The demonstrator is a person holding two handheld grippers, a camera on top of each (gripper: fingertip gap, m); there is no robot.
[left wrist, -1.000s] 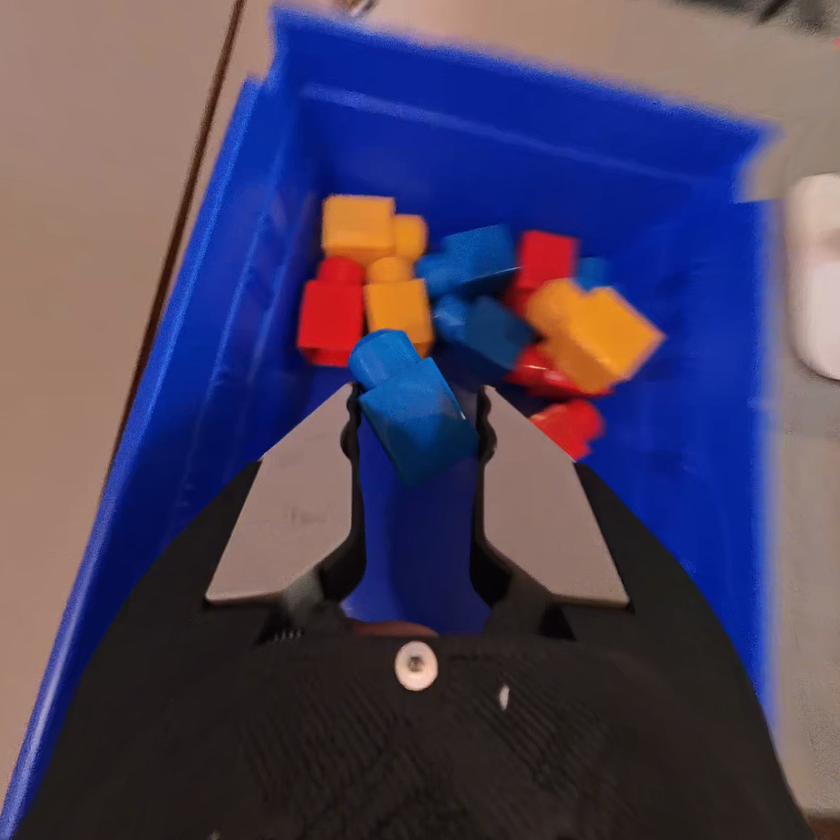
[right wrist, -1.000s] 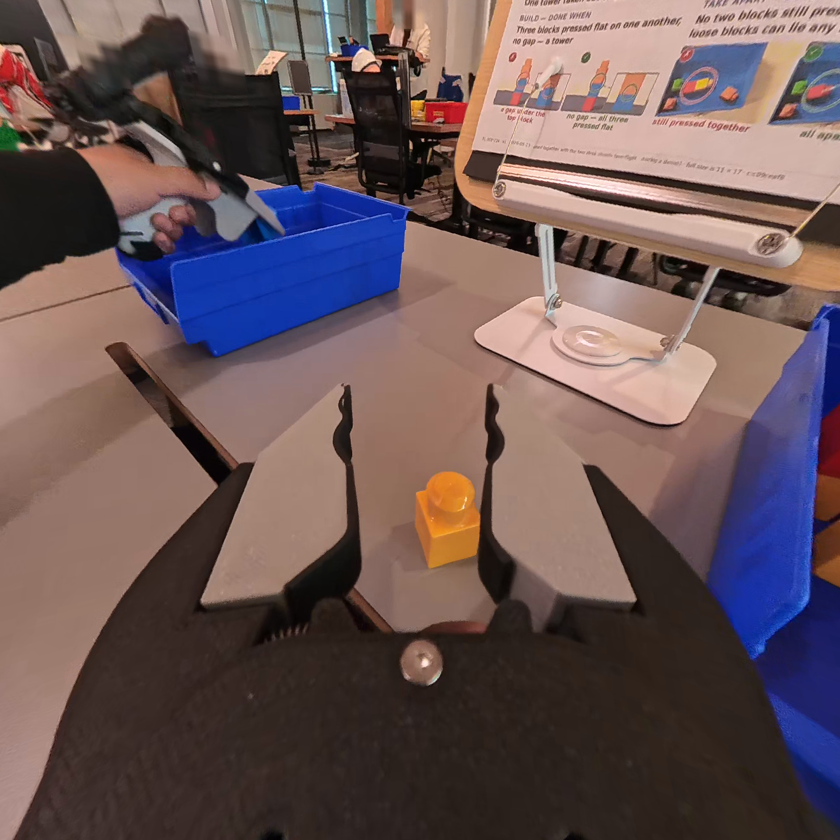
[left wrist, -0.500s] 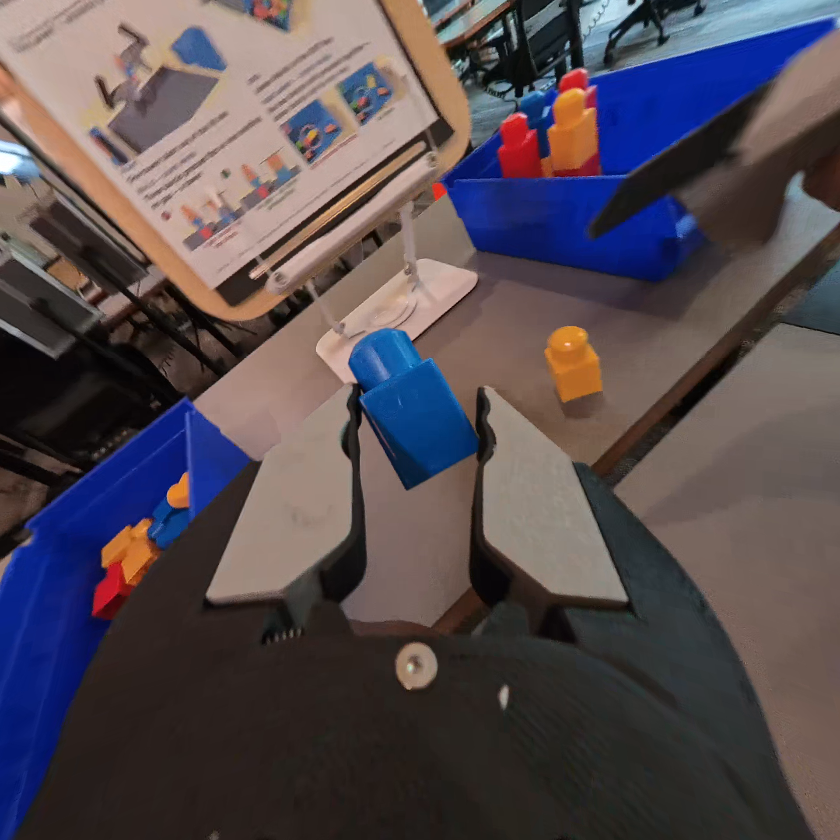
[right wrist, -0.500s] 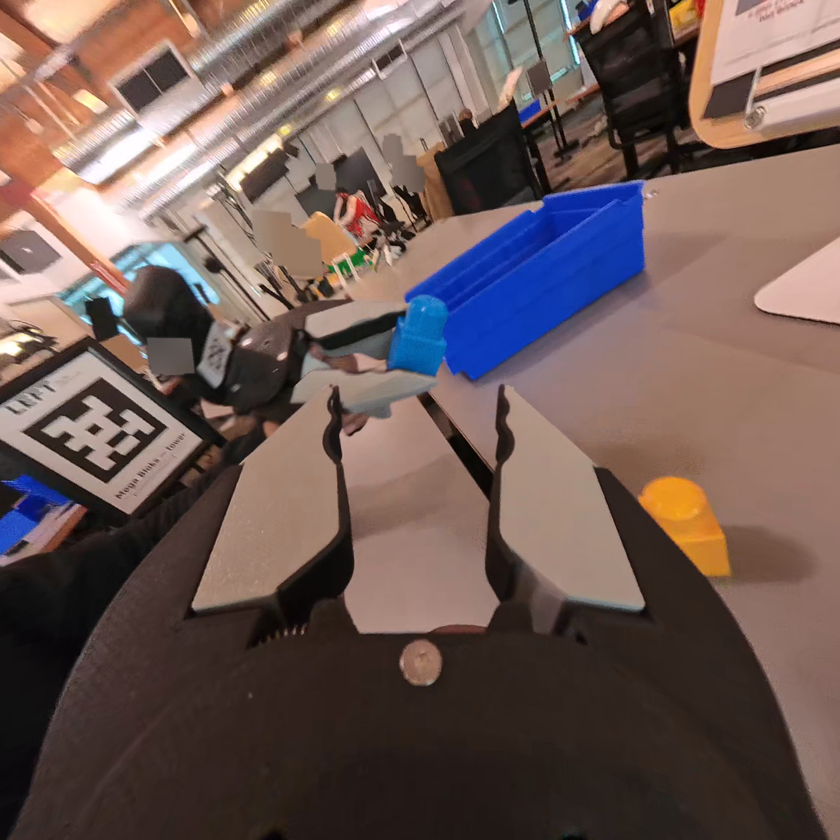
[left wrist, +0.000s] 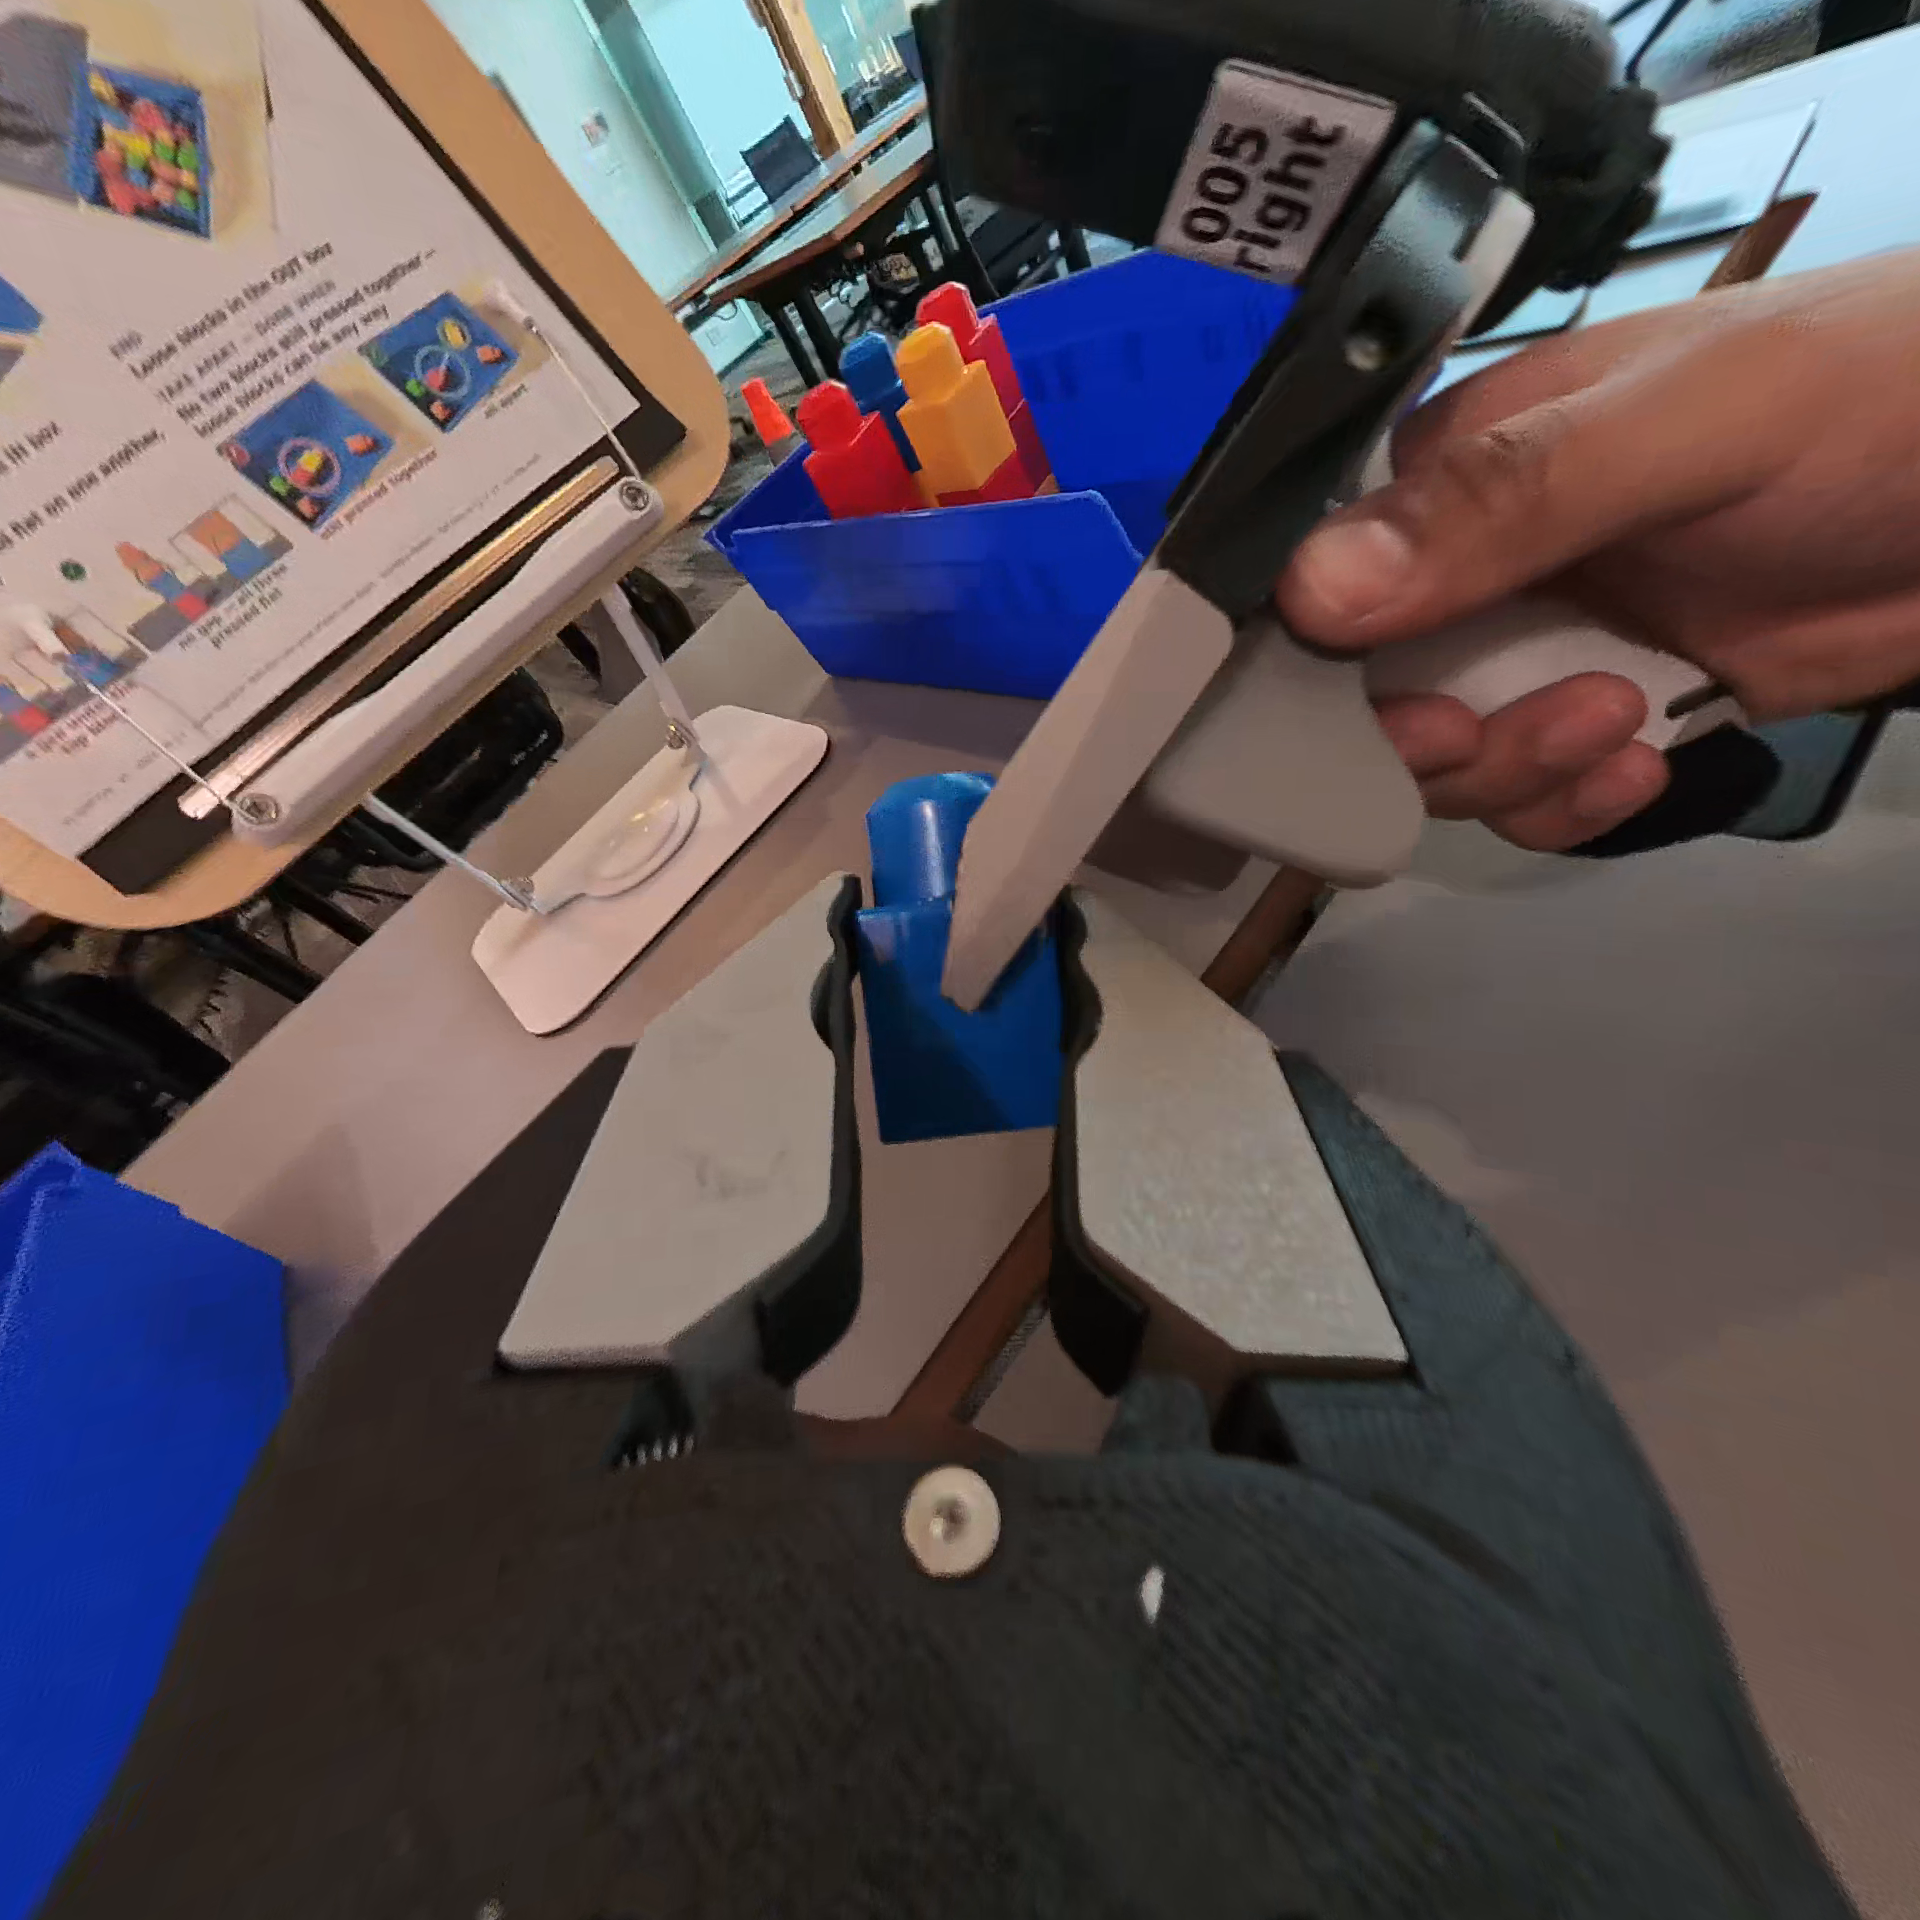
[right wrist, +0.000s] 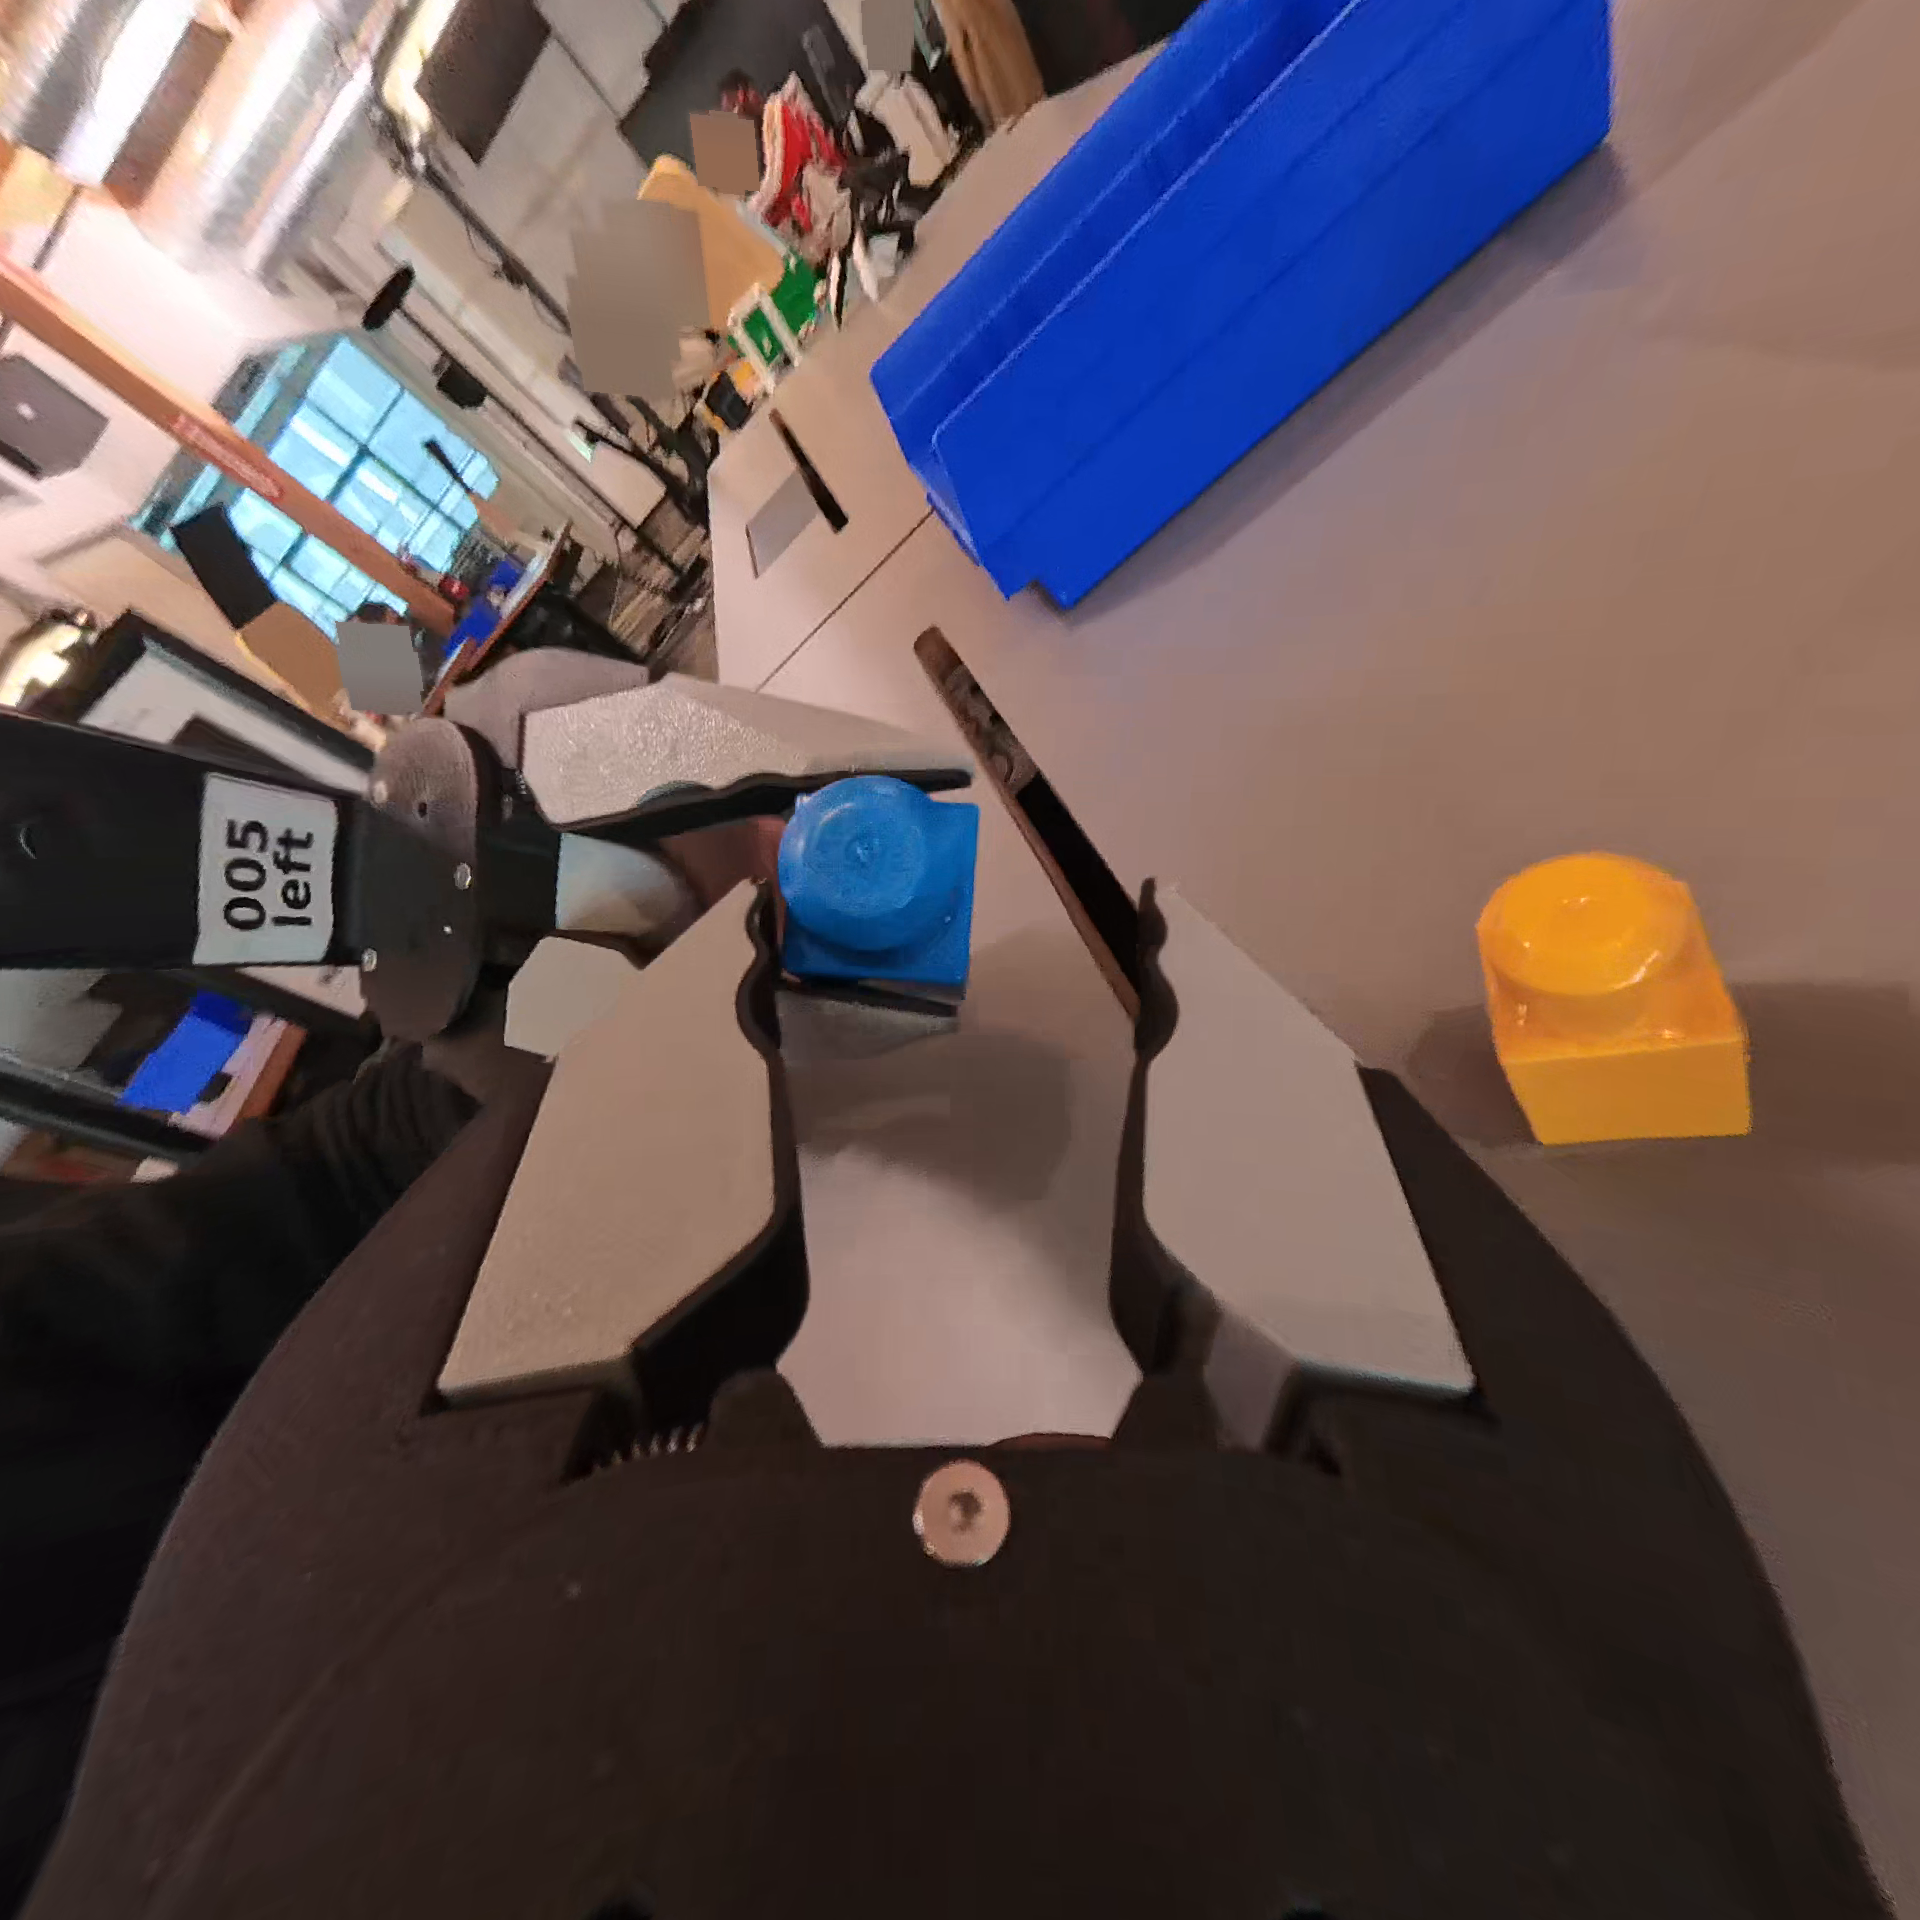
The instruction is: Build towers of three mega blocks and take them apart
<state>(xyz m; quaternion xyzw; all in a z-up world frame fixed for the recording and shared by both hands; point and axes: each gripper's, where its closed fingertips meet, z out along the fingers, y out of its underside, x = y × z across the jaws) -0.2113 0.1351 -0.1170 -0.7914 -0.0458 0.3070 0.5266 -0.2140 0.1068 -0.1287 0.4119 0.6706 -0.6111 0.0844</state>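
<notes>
My left gripper [left wrist: 961,935] is shut on a blue block [left wrist: 956,1070] and holds it above the grey table with the stud pointing away. My right gripper [right wrist: 954,914] is open and empty. Its left fingertip is at the blue block [right wrist: 883,894], whose stud faces the right wrist camera. In the left wrist view one right finger [left wrist: 1070,790] crosses in front of the block, held by a hand [left wrist: 1621,520]. A yellow block [right wrist: 1610,997] stands on the table to the right of my right gripper. It is hidden in the left wrist view.
A blue bin [left wrist: 935,603] behind holds stacked red, yellow and blue towers [left wrist: 935,416]. A second blue bin [right wrist: 1247,260] stands far back, also seen near left [left wrist: 104,1455]. An instruction board [left wrist: 312,416] rests on a white stand [left wrist: 665,831]. A dark seam [right wrist: 1039,831] splits the table. My left and right fingertips are right by each other.
My left gripper lifted the blue block out of the bin and carried it over the table. My right gripper turned left off the yellow block and now meets the blue block.
</notes>
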